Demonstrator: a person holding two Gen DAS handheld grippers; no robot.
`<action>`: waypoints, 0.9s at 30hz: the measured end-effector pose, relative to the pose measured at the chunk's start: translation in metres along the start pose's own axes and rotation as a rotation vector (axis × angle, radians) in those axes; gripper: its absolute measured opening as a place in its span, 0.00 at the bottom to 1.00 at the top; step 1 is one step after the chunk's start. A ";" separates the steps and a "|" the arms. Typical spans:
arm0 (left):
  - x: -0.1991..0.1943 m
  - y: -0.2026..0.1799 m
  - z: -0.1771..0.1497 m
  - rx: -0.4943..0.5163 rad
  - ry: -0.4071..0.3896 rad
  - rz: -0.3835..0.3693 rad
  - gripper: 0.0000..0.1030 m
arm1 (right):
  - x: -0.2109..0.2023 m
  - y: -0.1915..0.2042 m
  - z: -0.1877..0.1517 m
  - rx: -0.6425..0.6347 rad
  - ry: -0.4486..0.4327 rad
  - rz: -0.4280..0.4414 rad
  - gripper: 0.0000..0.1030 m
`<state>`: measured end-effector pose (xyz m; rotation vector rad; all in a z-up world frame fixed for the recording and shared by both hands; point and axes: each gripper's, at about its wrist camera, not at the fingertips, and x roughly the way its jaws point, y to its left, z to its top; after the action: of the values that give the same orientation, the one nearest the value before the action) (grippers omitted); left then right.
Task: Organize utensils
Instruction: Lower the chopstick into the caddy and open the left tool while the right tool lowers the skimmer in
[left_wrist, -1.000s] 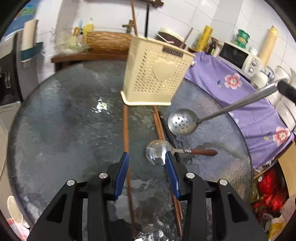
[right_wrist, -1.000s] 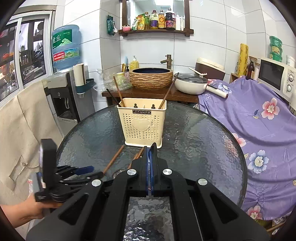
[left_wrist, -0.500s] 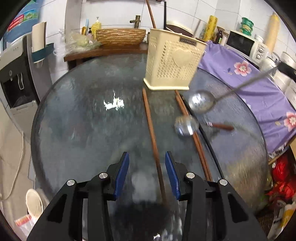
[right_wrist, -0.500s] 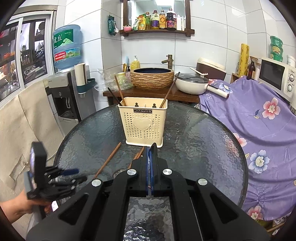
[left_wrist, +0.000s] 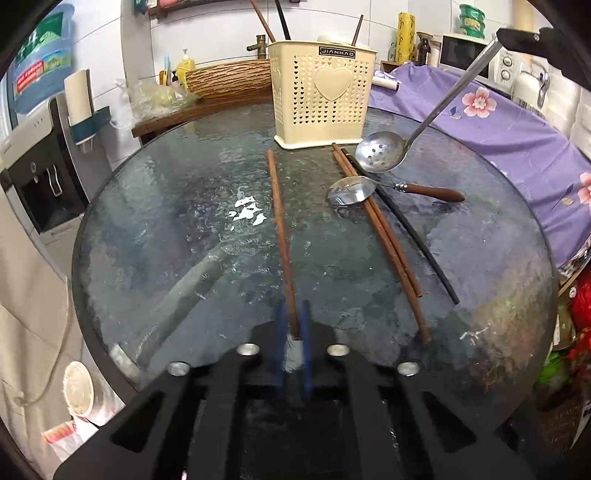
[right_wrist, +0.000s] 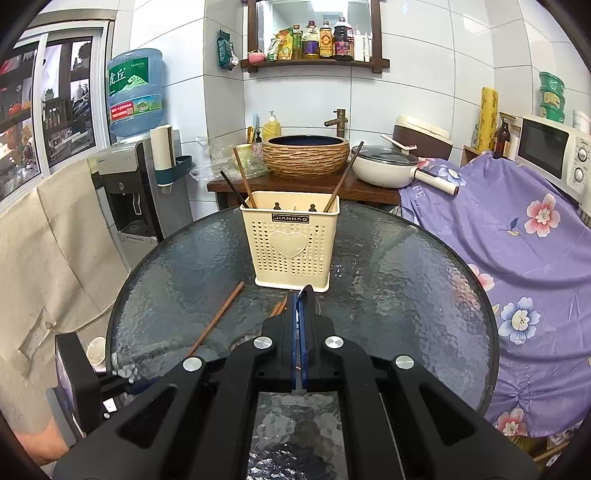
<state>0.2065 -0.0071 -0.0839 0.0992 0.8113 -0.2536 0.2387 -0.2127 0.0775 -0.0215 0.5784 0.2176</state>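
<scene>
- Left gripper (left_wrist: 293, 325): jaws narrowed onto the near end of the lone brown chopstick (left_wrist: 280, 236); blue pads flank the tip on both sides. Contact looks made, though motion blur on the pads leaves firmness of the pinch uncertain.
- Chopstick long axis: runs from the jaws toward 12 o'clock, far tip ending just short of the cream utensil basket (left_wrist: 319, 92). Rest of the stick appears flat on the glass tabletop (left_wrist: 166, 221).
- Right gripper (right_wrist: 298, 306): jaws pressed thin on the handle of the slotted ladle (left_wrist: 380, 151); bowl hangs just above the tabletop at roughly 1 o'clock from the left jaws, beside the basket's base.
- Still loose on the tabletop: brown chopstick pair (left_wrist: 384, 240) and black chopstick (left_wrist: 406, 229) lying at 1–2 o'clock, spoon (left_wrist: 351, 190) with wooden handle resting across them.
- Basket already holds three sticks, upright-leaning.
- Judgement: basket dead ahead along the stick's own axis, so next move likely a lift, tip up to vertical, then carry to 12 o'clock and drop in. Left hand clearly the nearer one for this stick.
- Risk: end-grip on a long thin stick; may pivot in the pads on lift.
</scene>
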 end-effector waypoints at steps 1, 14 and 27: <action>0.000 0.001 0.000 -0.007 0.001 -0.004 0.05 | 0.001 0.000 0.000 0.002 0.001 0.000 0.02; -0.066 0.016 0.064 0.026 -0.204 -0.009 0.04 | -0.003 0.001 0.019 -0.049 -0.028 -0.005 0.02; -0.100 0.025 0.163 0.028 -0.404 -0.081 0.04 | 0.007 -0.014 0.062 -0.012 -0.025 0.029 0.01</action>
<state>0.2618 0.0051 0.1009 0.0385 0.4103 -0.3482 0.2805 -0.2203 0.1248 -0.0224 0.5530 0.2491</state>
